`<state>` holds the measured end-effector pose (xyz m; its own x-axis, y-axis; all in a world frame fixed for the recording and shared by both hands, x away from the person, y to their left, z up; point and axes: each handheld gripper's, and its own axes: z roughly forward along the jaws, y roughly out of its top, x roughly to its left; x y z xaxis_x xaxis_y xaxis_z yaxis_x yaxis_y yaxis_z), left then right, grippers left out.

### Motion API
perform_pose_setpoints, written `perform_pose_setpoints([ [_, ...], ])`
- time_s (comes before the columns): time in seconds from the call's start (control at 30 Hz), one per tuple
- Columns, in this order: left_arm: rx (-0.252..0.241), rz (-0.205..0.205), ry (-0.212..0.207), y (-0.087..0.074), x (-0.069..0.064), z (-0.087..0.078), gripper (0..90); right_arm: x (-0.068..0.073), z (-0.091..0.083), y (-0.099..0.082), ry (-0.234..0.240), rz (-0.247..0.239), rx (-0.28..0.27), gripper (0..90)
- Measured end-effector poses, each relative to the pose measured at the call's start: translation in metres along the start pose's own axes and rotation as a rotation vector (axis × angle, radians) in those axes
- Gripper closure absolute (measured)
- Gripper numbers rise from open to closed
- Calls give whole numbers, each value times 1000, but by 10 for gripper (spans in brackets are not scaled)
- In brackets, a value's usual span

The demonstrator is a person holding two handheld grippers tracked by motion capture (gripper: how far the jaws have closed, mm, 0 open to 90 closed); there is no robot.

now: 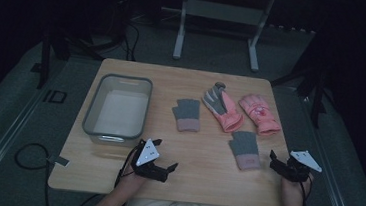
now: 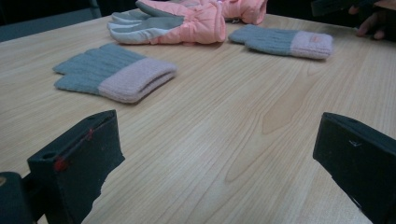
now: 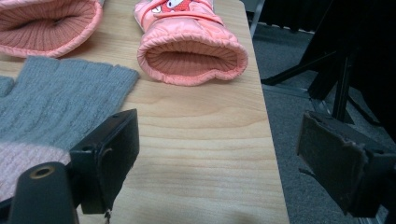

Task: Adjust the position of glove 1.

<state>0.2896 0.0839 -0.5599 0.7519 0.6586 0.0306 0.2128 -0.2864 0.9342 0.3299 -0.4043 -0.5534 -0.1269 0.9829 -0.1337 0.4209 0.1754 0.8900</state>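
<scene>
A light wooden table (image 1: 204,177) serves as the landmark. Beyond its far edge stands a white metal frame (image 1: 179,32) on grey carpeted floor (image 1: 15,98). Off its near left corner a black cable (image 1: 28,157) loops on the carpet. Dark stand legs (image 3: 336,79) rise off its right side.

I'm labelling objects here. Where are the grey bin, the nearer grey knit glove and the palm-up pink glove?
grey bin (image 1: 92,106), high view, left rim.
nearer grey knit glove (image 1: 244,144), high view, grey knit part.
palm-up pink glove (image 1: 219,103), high view, grey palm.
</scene>
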Motion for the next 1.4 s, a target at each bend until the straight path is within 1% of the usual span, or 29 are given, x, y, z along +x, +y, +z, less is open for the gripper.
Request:
perform_pose_setpoints([
  [0.17, 1, 3, 2, 0, -1, 0, 7, 1, 0, 0, -3, -4, 2, 135],
  [0.37, 3, 3, 0, 0, 0, 0, 7, 1, 0, 0, -8, -8, 20, 135],
  [0.57, 3, 9, 0, 0, -1, 0, 7, 2, -1, 0, 0, -7, 28, 135],
  [0.73, 1, 4, -1, 0, -1, 0, 7, 2, -1, 2, 1, -9, 31, 135],
  [0.77, 2, 4, 0, 0, -1, 0, 7, 2, 0, 4, 2, -6, 51, 135],
  [0.8, 2, 4, 0, 0, -1, 0, 7, 3, 0, 6, 5, -10, 60, 134],
  [0.83, 2, 10, 0, 0, -1, 0, 7, 4, 0, 8, 13, -11, 63, 134],
  [0.87, 2, 10, 0, 0, -1, 0, 7, 4, 0, 11, 28, -3, 67, 134],
  [0.93, 7, 15, -2, 0, -2, 0, 7, 5, -2, 17, 50, 4, 73, 134],
  [1.0, 9, 20, -4, 0, -2, 0, 7, 7, -5, 24, 74, 0, 70, 134],
  [1.07, 9, 19, -5, 0, -2, 0, 7, 8, -6, 27, 81, -1, 68, 133],
  [1.1, 8, 21, -6, 0, -2, 0, 7, 11, -9, 36, 88, -13, 53, 132],
  [1.13, 9, 20, -7, 0, -2, 0, 7, 12, -11, 40, 92, -22, 45, 128],
  [1.17, 9, 20, -7, 0, -2, 0, 7, 12, -11, 40, 92, -22, 45, 128],
  [1.2, 7, 24, -6, 0, -3, 0, 7, 13, -15, 51, 107, -18, 25, 126],
  [1.27, 4, 31, -4, 0, -4, -1, 7, 14, -19, 62, 128, -11, 14, 122],
  [1.33, 5, 29, -5, 0, -4, -1, 7, 16, -22, 74, 147, -5, 2, 122],
  [1.37, 5, 29, -5, 0, -4, -1, 7, 17, -23, 79, 147, -4, -9, 122],
  [1.4, 5, 29, -5, 0, -4, -1, 7, 17, -23, 79, 147, -4, -9, 122],
])
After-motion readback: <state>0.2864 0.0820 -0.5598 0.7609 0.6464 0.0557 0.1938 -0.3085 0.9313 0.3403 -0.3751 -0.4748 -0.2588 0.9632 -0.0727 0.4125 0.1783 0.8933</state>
